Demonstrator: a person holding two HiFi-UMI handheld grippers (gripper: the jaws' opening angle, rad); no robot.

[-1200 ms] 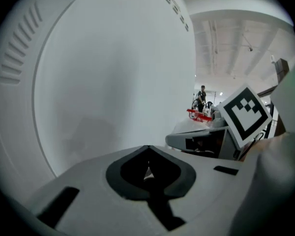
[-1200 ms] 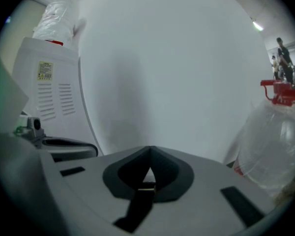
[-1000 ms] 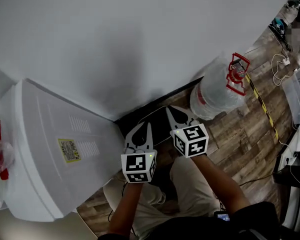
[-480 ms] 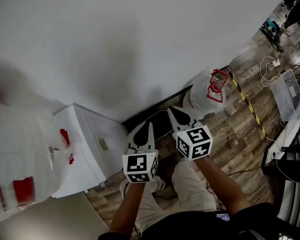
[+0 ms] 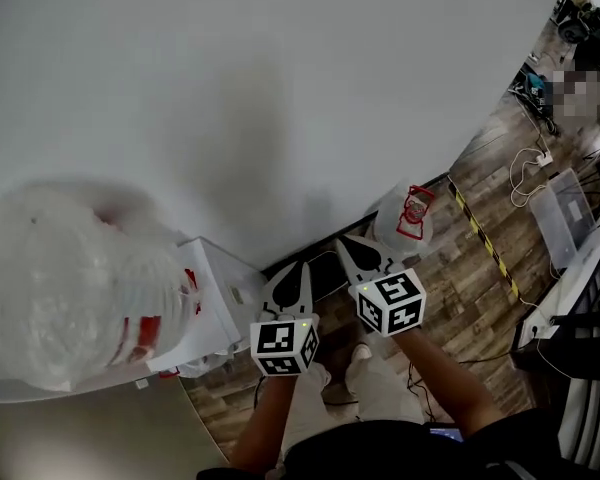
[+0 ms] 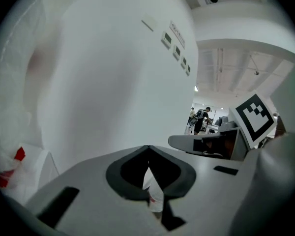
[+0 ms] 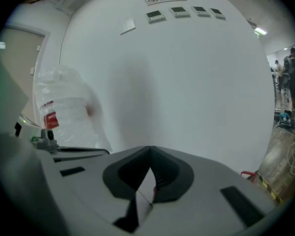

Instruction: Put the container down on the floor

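Observation:
A clear water jug (image 5: 398,224) with a red handle (image 5: 417,212) stands on the wood floor by the wall, just beyond my right gripper (image 5: 341,241). That gripper is shut and holds nothing. My left gripper (image 5: 302,266) hangs beside it, also shut and empty. In the left gripper view the shut tips (image 6: 148,147) point at the white wall. The right gripper view shows its shut tips (image 7: 150,149) toward the same wall, with the red handle (image 7: 248,174) peeking out at the lower right. Neither gripper touches the jug.
A white water dispenser (image 5: 215,303) stands at the left with a second large clear jug (image 5: 70,283) on top. Black-and-yellow tape (image 5: 480,240), cables (image 5: 530,158) and a clear bin (image 5: 565,213) lie on the floor at the right. A person's legs are below the grippers.
The head view has risen and pulled back: the dispenser looks smaller and the jug on top of it has come into view. Both grippers stay shut, side by side.

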